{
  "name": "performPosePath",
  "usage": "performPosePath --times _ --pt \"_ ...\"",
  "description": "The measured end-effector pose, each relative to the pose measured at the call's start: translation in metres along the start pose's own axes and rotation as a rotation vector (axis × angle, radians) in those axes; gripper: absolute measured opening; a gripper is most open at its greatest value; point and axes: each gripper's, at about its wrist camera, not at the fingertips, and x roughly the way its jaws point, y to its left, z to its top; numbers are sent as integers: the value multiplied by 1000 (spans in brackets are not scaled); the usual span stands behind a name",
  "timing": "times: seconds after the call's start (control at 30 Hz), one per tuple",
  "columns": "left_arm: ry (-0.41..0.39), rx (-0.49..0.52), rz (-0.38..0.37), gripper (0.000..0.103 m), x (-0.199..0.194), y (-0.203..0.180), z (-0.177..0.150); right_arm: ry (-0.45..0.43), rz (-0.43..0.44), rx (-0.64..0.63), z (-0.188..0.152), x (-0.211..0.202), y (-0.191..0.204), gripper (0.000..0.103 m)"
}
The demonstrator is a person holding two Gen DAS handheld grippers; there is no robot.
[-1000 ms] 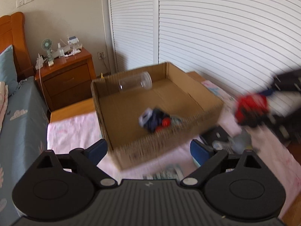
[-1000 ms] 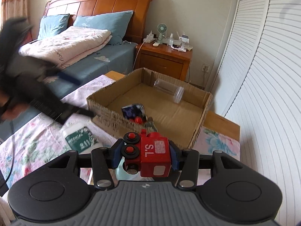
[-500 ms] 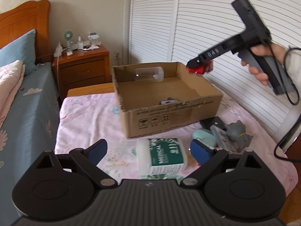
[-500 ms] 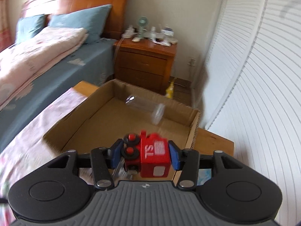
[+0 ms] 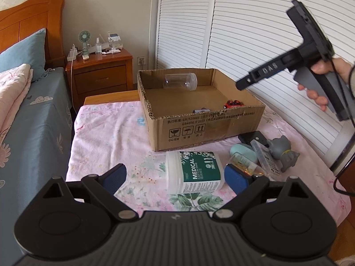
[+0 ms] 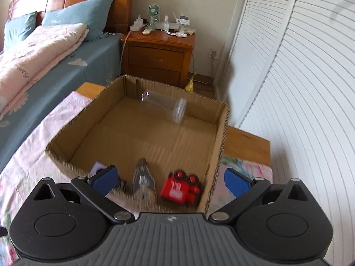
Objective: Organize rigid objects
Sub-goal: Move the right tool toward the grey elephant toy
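An open cardboard box (image 5: 206,130) (image 6: 221,137) stands on the pink flowered cloth. A clear plastic jar (image 5: 179,81) (image 6: 164,106) lies on its side at the box's far wall. A red toy train (image 6: 180,188) (image 5: 233,104) lies loose in the near right corner. My right gripper (image 6: 170,180) (image 5: 243,86) hovers over that corner; its jaws are opening and nothing is between them. My left gripper (image 5: 175,177) stands open in front of the box, above a white tub labelled MEDICAL (image 5: 195,171), and does not touch it.
Right of the tub lie a teal case (image 5: 243,154), a small bottle (image 5: 244,166), a clear packet (image 5: 264,157), a black item (image 5: 253,137) and a grey elephant toy (image 5: 283,150). A silvery pointed object (image 6: 143,181) lies in the box. Bed left, nightstand (image 5: 99,75) behind, louvred doors right.
My right gripper, shut on the red train over the box, spread its jaws and the train dropped into the box. My left gripper drew back from the box to above the tub.
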Motion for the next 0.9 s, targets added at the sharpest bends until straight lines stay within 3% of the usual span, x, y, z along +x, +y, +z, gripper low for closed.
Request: performPosePath --times 0.2,0.57,0.9 --pt "9 1 16 95 -3 -7 -2 71 -31 50 -28 -7 -9 103" --pt "26 6 17 96 -9 -19 -8 245 -100 237 -84 42 -57 103" --pt "39 27 12 95 -11 -30 -10 261 -131 356 -110 36 -80 103"
